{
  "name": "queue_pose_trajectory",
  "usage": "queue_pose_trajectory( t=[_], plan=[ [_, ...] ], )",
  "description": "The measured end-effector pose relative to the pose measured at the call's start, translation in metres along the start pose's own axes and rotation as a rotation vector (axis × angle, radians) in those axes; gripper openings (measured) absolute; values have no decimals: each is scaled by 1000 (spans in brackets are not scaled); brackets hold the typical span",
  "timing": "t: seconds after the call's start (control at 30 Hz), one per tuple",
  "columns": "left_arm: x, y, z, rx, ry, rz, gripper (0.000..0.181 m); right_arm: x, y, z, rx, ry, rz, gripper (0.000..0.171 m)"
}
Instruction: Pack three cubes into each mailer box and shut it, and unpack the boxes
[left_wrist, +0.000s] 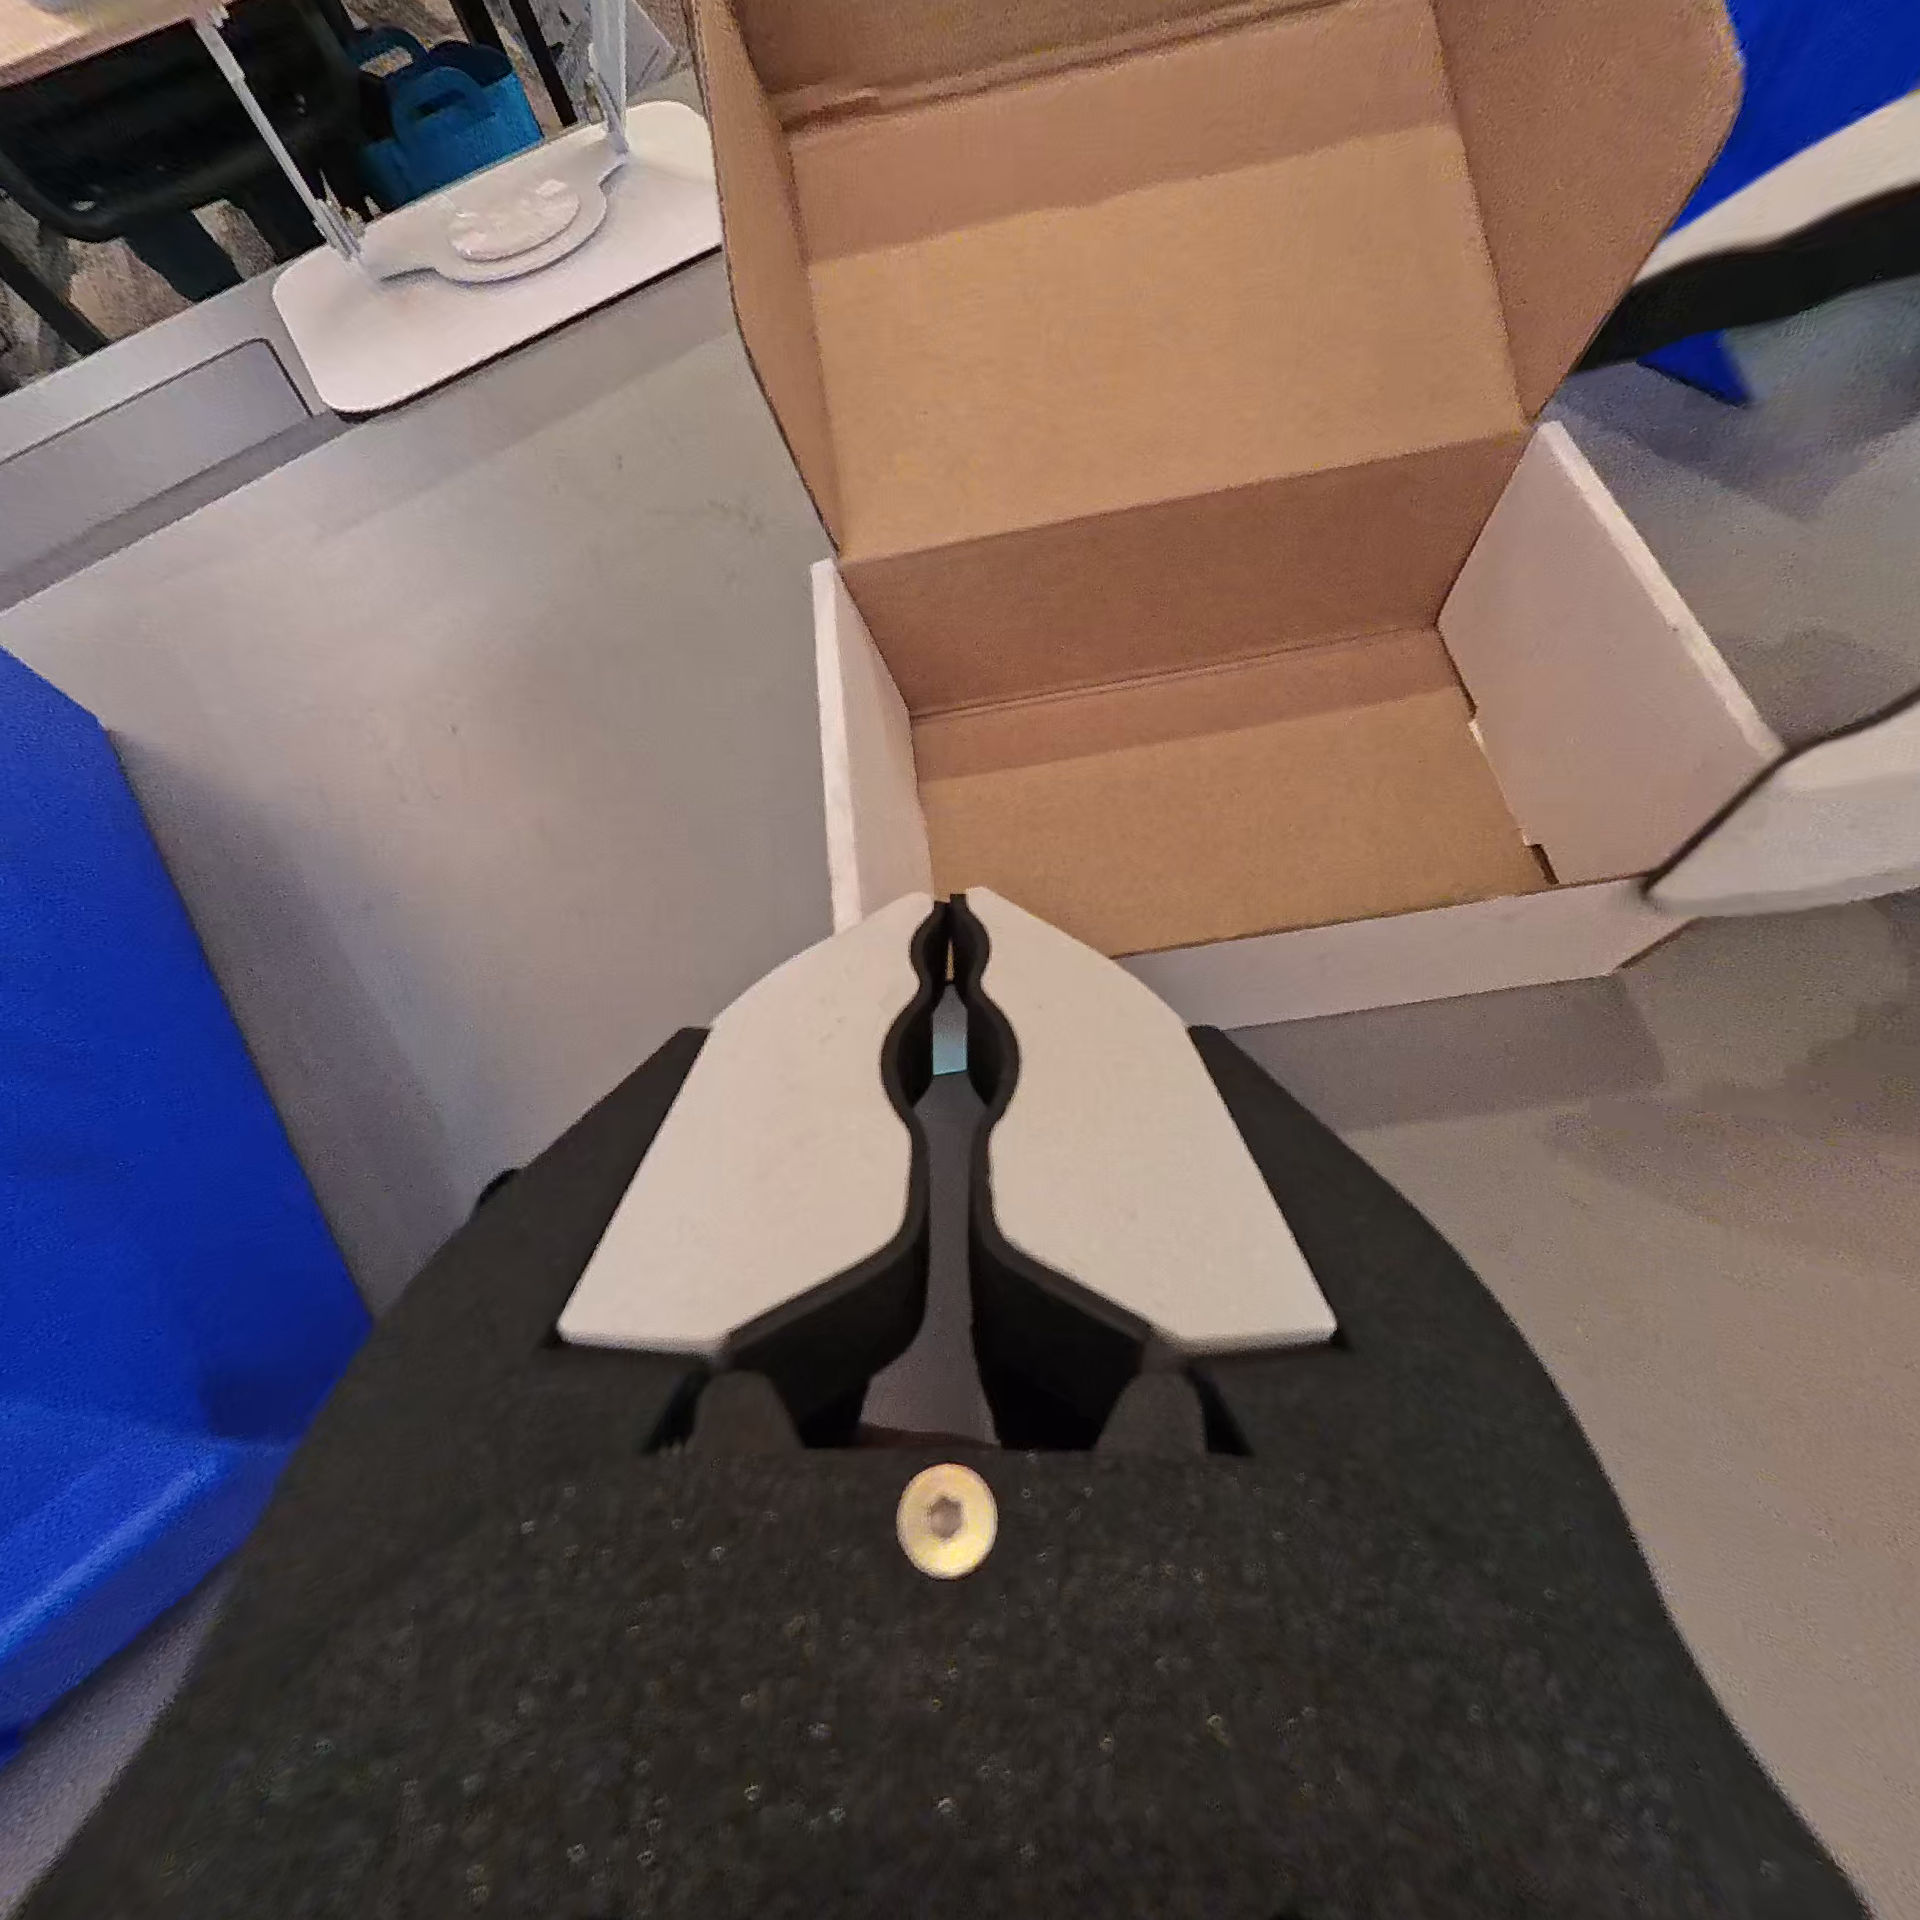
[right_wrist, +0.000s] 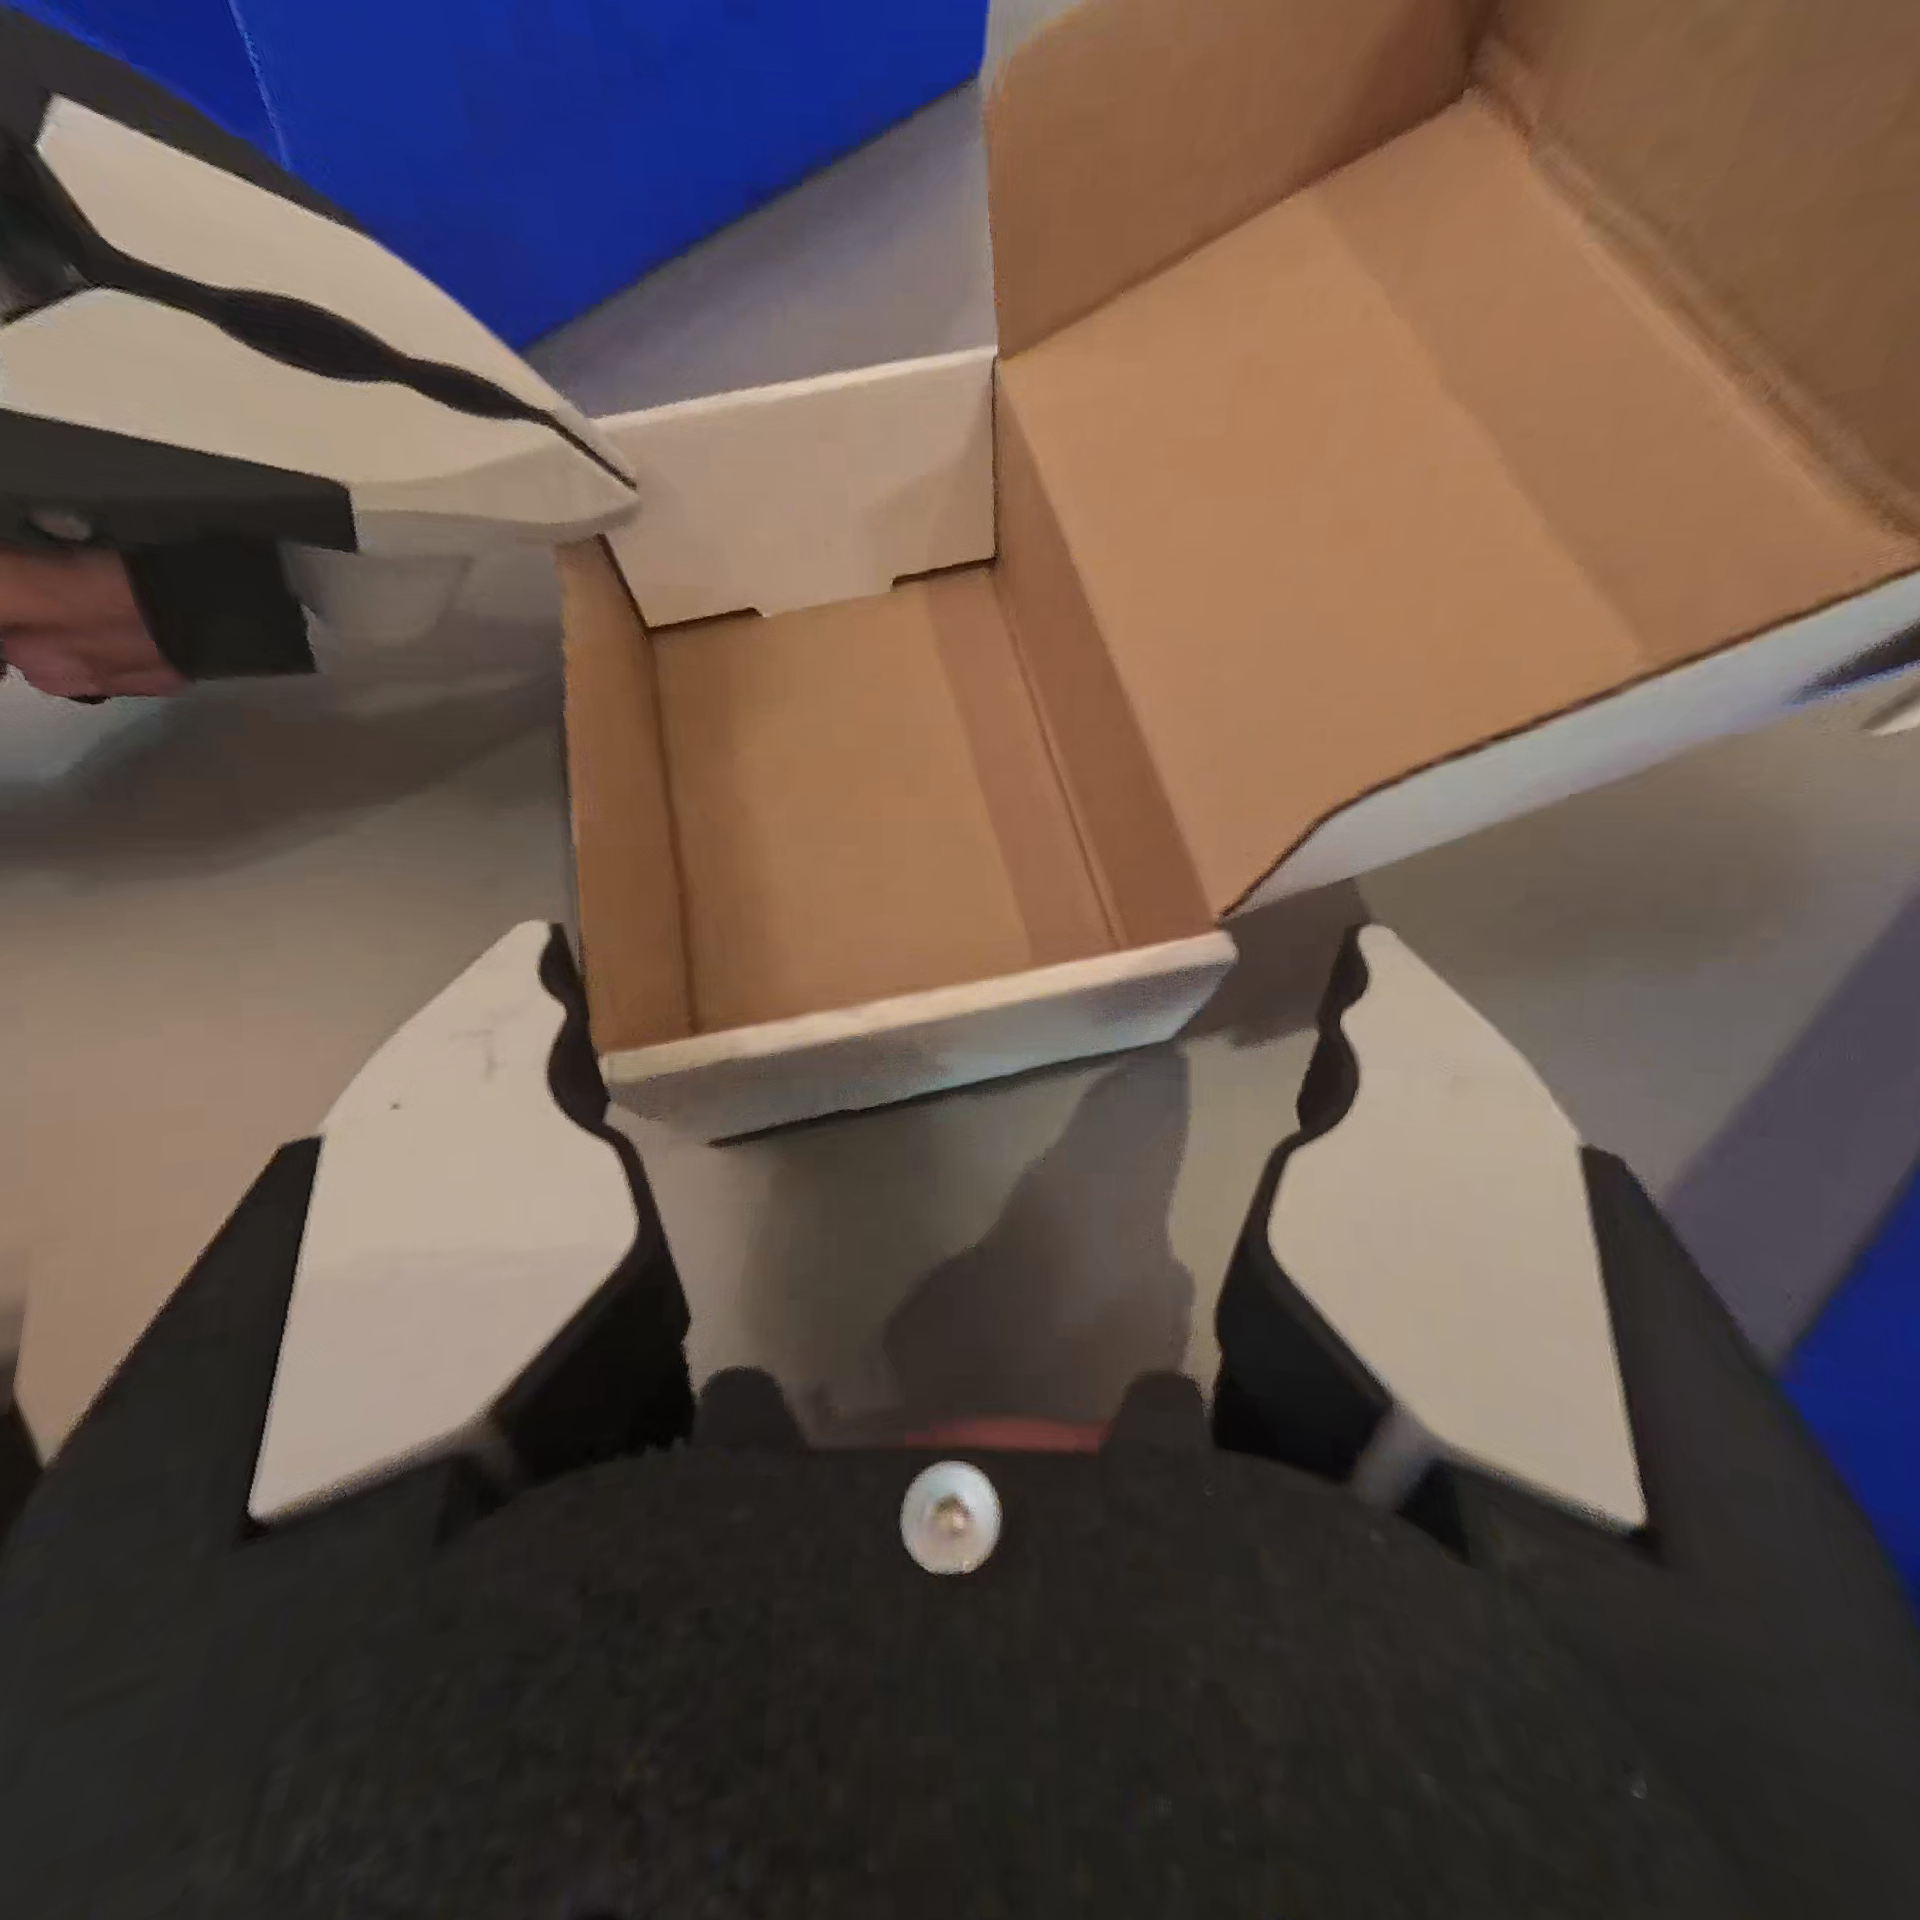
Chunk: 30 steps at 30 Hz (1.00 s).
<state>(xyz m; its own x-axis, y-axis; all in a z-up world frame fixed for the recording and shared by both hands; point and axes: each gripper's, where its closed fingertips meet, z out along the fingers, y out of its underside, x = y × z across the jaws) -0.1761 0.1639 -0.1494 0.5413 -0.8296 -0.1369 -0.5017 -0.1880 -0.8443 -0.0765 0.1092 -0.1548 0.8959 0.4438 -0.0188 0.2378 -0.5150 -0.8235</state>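
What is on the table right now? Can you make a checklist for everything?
Surface: grey table, mostly bare.
Job's things: one mailer box, lid up, nothing inside; no cubes seen.
Clutter: white board with a clear stand at the far edge.
Grippers: left claw shut, holding nothing, near the box's front wall; right claw open, fingers either side of the box's near end.
Cables: nothing seen.
Surroundings: blue bins beside the table.
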Motion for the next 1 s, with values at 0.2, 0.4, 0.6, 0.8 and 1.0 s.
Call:
queue_pose_trajectory(
  t=[0.2, 0.4, 0.6, 0.8, 1.0],
  plan=[
    [3, 1, -2, 14, 6, 5, 0, -8, 24, 24, -150, -51, 15, 134],
    [10, -11, -27, 23, 135, -45, 33, -7, 25, 25, -148, -59, 26, 133],
    [-26, -57, -120, 73, 456, -41, 47, -7, 25, 25, -145, -58, 28, 133],
    [-166, 5, -103, -286, 300, 282, 52, -7, 25, 25, -144, -59, 29, 133],
    [-191, 55, -41, -520, 371, 494, 54, -7, 25, 25, -143, -59, 29, 133]
  ],
)
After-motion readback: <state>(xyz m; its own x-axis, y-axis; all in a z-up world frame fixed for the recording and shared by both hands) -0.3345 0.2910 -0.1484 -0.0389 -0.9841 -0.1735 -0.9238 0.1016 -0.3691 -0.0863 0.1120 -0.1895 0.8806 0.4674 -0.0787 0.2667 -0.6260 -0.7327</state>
